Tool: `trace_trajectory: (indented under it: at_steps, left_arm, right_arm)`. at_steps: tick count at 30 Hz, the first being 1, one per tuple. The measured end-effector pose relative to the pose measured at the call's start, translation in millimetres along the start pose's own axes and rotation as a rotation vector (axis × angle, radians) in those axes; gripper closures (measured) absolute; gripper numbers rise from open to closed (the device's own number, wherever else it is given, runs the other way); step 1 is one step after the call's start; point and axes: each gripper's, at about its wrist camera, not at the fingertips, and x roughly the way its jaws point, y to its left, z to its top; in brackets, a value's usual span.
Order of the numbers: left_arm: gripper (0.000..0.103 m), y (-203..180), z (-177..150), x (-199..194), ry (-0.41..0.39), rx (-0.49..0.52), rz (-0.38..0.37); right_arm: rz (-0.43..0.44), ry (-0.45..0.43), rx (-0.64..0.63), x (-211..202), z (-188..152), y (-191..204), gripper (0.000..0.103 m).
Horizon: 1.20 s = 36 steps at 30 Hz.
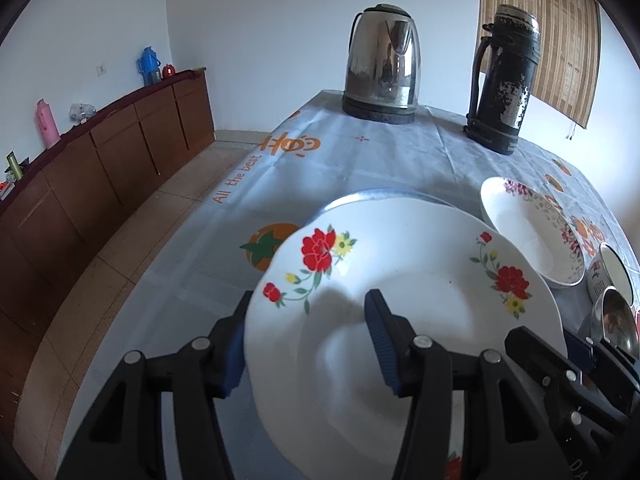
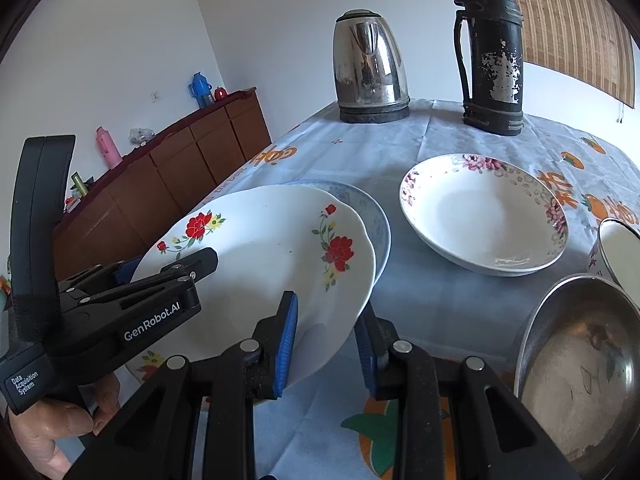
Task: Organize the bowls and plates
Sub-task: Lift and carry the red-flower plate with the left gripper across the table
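I hold a white plate with red flowers [image 2: 260, 256] above the table [image 1: 400, 152], both grippers clamped on its rim: my left gripper [image 1: 308, 340] on its left edge, my right gripper [image 2: 326, 344] on its near edge. Under it lies a blue-rimmed plate [image 2: 378, 220]. Right of it sit a pink-flowered bowl [image 2: 484, 216] and a steel bowl [image 2: 580, 368].

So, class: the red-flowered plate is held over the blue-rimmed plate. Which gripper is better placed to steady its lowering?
Probably the left. The left gripper straddles the red-flowered plate well in over its rim, while the right gripper only pinches its near edge beside the metal bowl. The blue-rimmed plate lies directly beneath.
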Motion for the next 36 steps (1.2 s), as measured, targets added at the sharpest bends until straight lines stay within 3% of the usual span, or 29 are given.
trace_trajectory:
  at_steps: [13,29,36]
  left_arm:
    - [0.05,-7,16,37,0.056,-0.005,0.013]
    - [0.05,-5,22,39,-0.009,0.014,0.069]
    - [0.05,-11,21,38,-0.052,0.05,0.111]
  right_arm:
    - [-0.023,0.002,0.014,21,16,-6,0.072]
    - [-0.061,-0.025,-0.028,41,18,-2,0.072]
    - [-0.031,-0.02,-0.01,43,20,-3,0.068]
